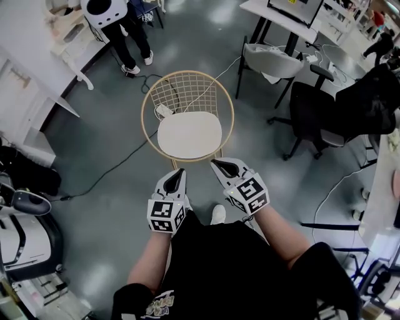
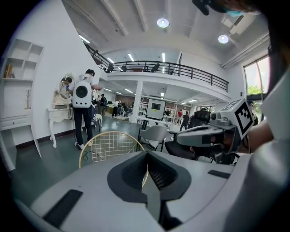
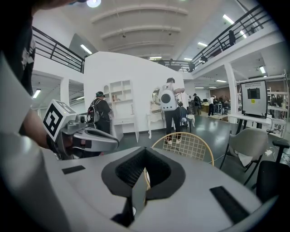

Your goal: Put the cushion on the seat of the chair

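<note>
A round gold wire chair stands on the grey floor ahead of me. The white cushion lies flat on its seat. My left gripper and right gripper hover side by side just short of the chair's front edge, apart from the cushion. Both have their jaws shut with nothing between them. In the left gripper view the chair's mesh back rises beyond the shut left gripper. In the right gripper view the chair shows past the shut right gripper.
A grey office chair and a black one stand to the right, by a desk. A person stands at the white furniture at the back left. A cable runs across the floor left of the chair.
</note>
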Available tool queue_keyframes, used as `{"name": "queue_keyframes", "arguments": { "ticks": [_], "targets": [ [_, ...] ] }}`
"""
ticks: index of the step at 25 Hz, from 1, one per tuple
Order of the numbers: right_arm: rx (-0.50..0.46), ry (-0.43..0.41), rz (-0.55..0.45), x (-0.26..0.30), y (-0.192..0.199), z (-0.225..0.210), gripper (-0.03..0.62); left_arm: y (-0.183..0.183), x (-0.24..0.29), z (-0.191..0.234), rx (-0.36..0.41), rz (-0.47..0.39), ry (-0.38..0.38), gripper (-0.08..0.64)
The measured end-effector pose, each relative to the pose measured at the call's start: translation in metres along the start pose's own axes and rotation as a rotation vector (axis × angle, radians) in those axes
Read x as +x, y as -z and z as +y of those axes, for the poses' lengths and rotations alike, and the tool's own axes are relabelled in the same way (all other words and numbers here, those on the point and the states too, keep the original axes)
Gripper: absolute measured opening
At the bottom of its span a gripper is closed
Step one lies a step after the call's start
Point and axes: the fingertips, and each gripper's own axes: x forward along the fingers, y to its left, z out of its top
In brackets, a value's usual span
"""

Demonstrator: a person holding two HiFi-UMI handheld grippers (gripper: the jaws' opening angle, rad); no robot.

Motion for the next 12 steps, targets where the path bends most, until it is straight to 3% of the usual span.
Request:
{"name": "queue_keyframes", "arguments": {
  "ticks": [12],
  "targets": [
    [-0.008,-0.014,-0.011,-0.026,0.015,0.011,0.012,0.013,-0.019,-0.028,0.013,-0.007,-0.014,0.017]
  ]
}}
